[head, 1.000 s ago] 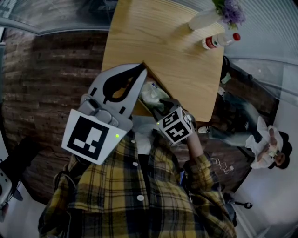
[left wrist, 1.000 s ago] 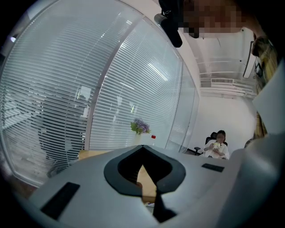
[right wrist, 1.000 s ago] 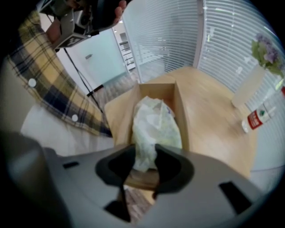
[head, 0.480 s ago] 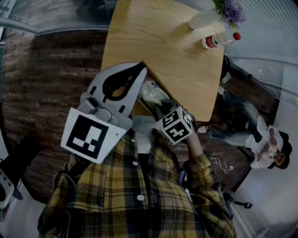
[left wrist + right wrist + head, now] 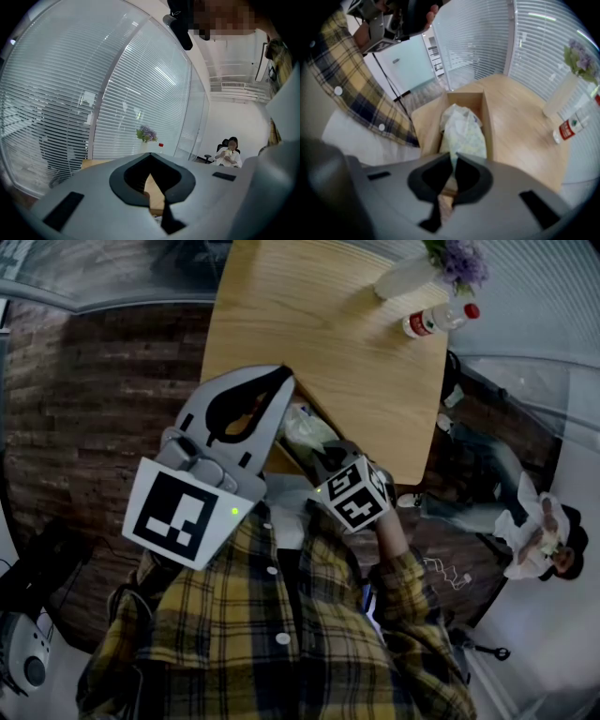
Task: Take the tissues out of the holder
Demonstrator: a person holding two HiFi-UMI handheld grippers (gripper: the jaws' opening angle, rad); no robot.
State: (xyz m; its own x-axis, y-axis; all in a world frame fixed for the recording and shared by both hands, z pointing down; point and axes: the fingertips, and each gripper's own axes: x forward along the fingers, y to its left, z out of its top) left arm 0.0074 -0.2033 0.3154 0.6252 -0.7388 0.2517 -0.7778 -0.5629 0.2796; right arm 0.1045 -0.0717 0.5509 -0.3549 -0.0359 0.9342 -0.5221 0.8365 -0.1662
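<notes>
A crumpled white tissue pack (image 5: 464, 131) lies in the open wooden holder (image 5: 487, 119) at the table's near edge. My right gripper (image 5: 453, 161) is shut on the near end of the tissues, which stick up between its dark pads. In the head view its marker cube (image 5: 352, 493) sits just behind the tissues (image 5: 305, 427) and the holder (image 5: 279, 457). My left gripper (image 5: 279, 379) is raised beside the holder on the left with its fingertips together and nothing between them. From its own view the left gripper (image 5: 150, 157) points over the table.
The wooden table (image 5: 328, 324) stretches away from me. At its far right corner stand a red-capped bottle (image 5: 436, 321) and a vase of purple flowers (image 5: 448, 261). A seated person (image 5: 544, 540) is off to the right. Glass walls with blinds surround the room.
Hardly anything: the head view has drifted slightly, and both grippers sit where they were.
</notes>
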